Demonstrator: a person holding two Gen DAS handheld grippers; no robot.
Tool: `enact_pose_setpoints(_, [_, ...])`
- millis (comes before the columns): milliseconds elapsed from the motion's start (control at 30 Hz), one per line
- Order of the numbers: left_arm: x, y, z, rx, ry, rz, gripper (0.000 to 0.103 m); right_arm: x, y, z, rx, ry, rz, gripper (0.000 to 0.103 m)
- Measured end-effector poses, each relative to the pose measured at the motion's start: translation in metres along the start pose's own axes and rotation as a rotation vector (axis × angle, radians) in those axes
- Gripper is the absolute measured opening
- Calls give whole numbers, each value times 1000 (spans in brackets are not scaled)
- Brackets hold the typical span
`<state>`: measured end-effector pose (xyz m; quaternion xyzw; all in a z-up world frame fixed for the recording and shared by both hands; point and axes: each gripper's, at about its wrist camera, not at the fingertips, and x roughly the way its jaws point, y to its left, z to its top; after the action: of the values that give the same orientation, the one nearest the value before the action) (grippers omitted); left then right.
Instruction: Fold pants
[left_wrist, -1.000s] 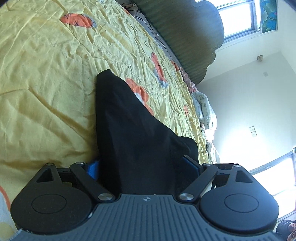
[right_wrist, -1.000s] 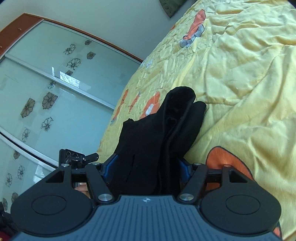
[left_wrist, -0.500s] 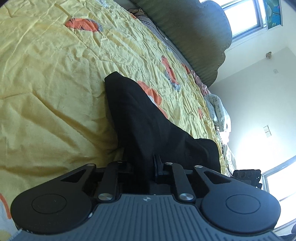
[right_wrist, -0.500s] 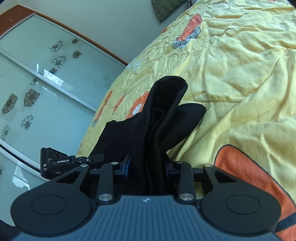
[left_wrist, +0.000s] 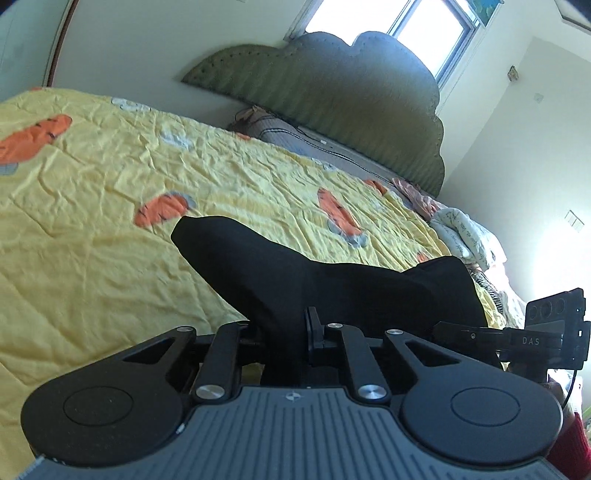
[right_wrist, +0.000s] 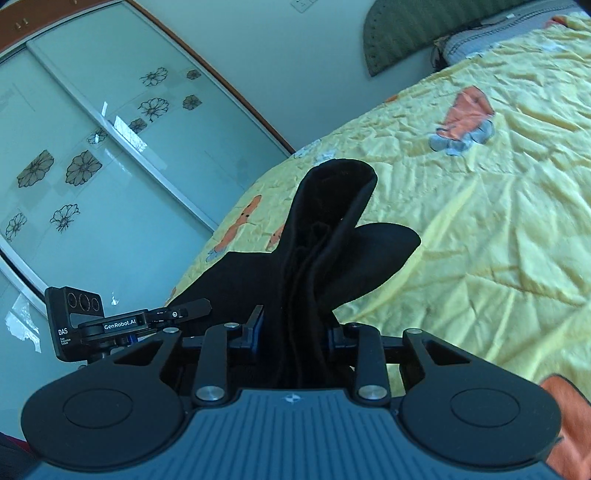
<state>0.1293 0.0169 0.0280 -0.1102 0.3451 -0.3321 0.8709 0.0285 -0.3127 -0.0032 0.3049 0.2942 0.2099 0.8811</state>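
The pants (left_wrist: 332, 284) are hidden where they pass behind the left gripper (left_wrist: 286, 332). The folds between the right gripper (right_wrist: 293, 332) fingers are lost in blackness.

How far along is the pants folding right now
Early stage. Done: both grippers have just closed on one end of the black pants. In hand: left gripper and right gripper hold that end above the yellow bedspread. Left: carrying it over and laying the fold flat.

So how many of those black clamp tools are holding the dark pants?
2. The left gripper pinches the black pants at one spot; the right gripper clamps a bunched part of them. Both lift cloth off the yellow bedspread.
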Motion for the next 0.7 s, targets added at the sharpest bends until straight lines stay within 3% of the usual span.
enact_pose_setpoints(167, [3,24,34,23,-28,79,15,42,7,28,-28,-10,35,30])
enact_pose_setpoints(400, [24,64,67,13,-33,150,15,106,0,53,-31,9,21,30])
enact_pose_setpoints(533, [39,77,69,21,-8,184,15,128,-7,59,-13,16,3,30])
enact_pose_setpoints(700, [53,100,58,-58,40,196,15,147,-19,58,10,55,-50,31])
